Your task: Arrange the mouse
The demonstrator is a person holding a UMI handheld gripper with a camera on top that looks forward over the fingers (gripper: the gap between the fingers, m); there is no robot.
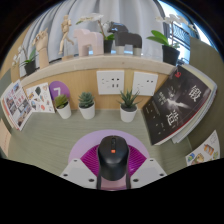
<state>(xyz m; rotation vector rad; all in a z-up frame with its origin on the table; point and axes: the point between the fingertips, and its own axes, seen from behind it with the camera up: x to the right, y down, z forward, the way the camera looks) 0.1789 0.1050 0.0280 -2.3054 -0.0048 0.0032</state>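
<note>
The black mouse with a red-orange wheel lies between the two fingers of the claw, which hold it at either side on a round purple mat on the worktop. Beyond it stand three small potted plants and a dark book whose cover writing is too small to read. The mouse's near end is hidden at the claw's base.
</note>
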